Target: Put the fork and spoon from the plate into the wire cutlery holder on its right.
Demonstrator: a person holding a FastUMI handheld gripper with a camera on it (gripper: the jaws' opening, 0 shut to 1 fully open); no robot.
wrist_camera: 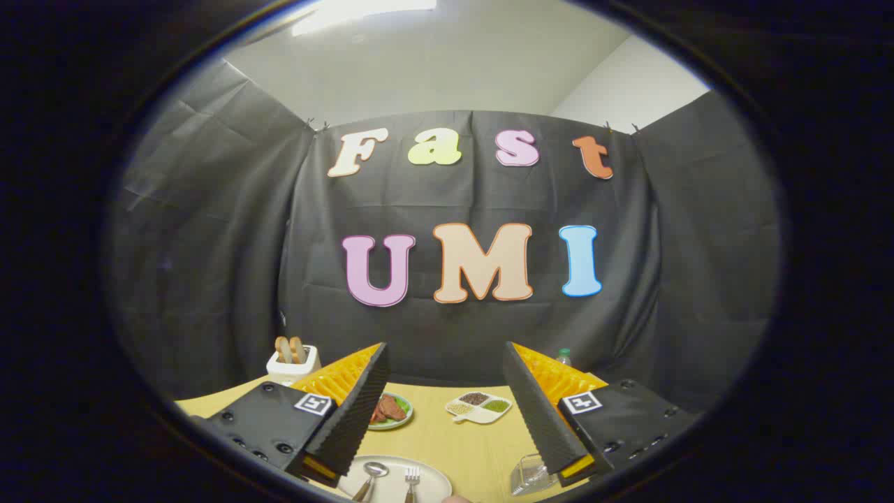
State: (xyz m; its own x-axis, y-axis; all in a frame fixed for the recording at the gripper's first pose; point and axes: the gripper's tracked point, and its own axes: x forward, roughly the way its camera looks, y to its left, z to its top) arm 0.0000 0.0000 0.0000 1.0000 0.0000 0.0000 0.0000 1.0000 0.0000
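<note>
A spoon (371,476) and fork (412,480) lie side by side on a plate (436,478) on the worktop (457,440), below my jaws (445,402). The jaws are spread wide, holding nothing. A wire holder (529,474) stands just right of the plate.

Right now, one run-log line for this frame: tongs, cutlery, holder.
tongs open, holding nothing | spoon and fork on plate between fingers | wire holder right of plate | transfer not started
</note>
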